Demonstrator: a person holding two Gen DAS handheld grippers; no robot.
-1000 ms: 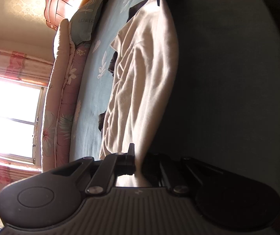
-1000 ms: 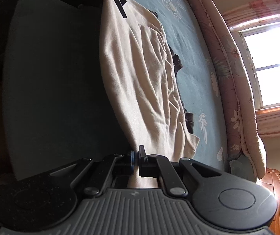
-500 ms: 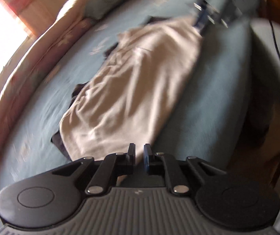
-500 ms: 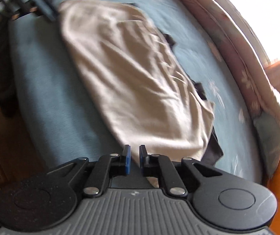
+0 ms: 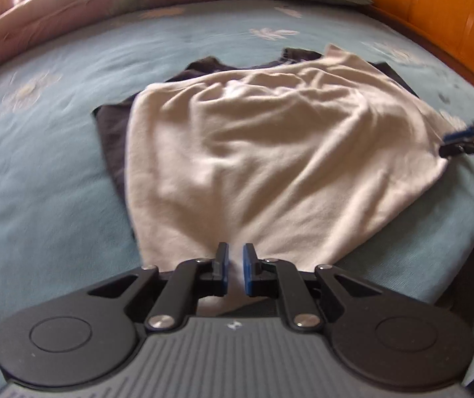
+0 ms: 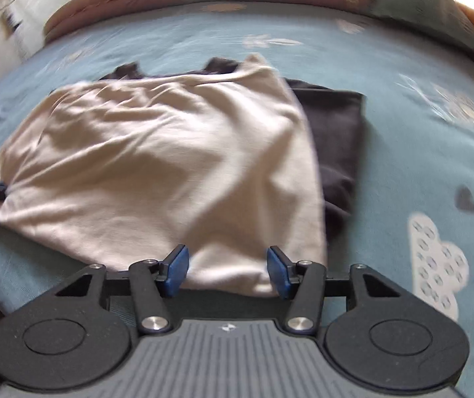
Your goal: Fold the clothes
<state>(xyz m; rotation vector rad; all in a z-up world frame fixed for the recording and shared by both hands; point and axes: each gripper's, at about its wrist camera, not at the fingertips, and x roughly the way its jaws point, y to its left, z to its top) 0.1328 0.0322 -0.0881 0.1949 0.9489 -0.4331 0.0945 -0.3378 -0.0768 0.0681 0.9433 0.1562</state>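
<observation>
A: Left wrist view: my left gripper (image 5: 235,265) is opening, jaws narrowly apart over the beige garment's (image 5: 270,152) near hem.

B: And the right gripper (image 6: 227,268)?

A: Opening wider, hem between, pads clear. Beige lies atop a dark garment (image 6: 333,139) on the bed (image 6: 402,132); bare sheet all around.

Blue floral bed (image 5: 54,172) carries dark garment (image 6: 336,139) under beige cloth (image 5: 270,152).

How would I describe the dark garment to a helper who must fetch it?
On the blue flowered bedsheet lies a beige cloth. The dark garment lies flat beneath it, showing along its right and far edges in the right wrist view. It is the only near-black fabric there.
</observation>
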